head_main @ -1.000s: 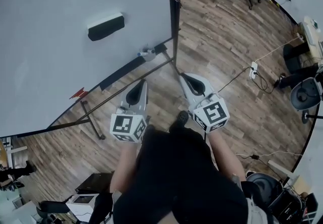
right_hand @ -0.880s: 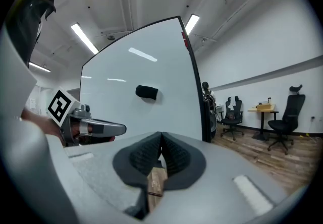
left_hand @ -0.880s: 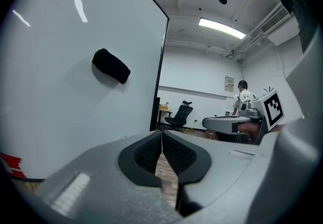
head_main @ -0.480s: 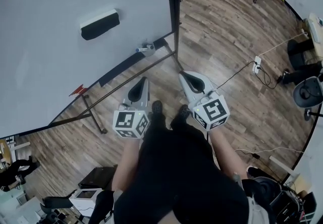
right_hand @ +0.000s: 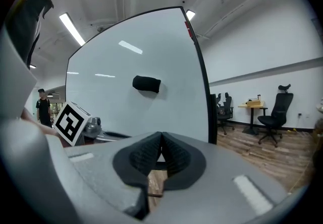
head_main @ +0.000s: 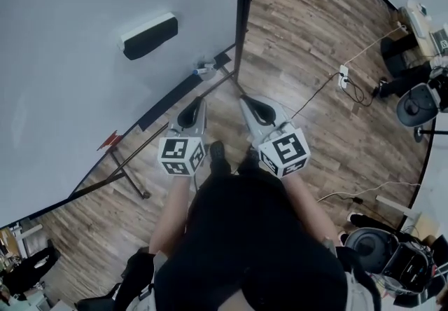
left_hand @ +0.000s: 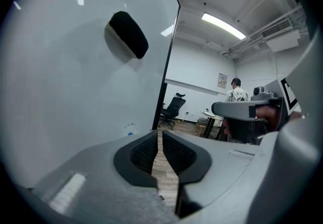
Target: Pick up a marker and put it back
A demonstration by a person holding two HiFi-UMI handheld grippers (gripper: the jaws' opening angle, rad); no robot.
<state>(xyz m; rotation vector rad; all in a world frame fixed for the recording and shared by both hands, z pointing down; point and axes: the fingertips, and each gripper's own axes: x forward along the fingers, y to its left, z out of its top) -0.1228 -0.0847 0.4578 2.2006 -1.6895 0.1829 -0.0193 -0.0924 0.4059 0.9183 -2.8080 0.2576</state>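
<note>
hovering nearest, left tool (head_main: 198, 102) and right tool (head_main: 242, 99) are both pressed together and empty. beyond them, the marker (head_main: 204, 67) lies at the whiteboard ledge's (head_main: 168, 101) right end. risk: arriving unopened would likely knock it to the floor.

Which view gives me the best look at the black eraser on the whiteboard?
The left gripper view: the black-felt block eraser is largest there. Head view shows it from above, smaller; right gripper view shows it smallest.
</note>
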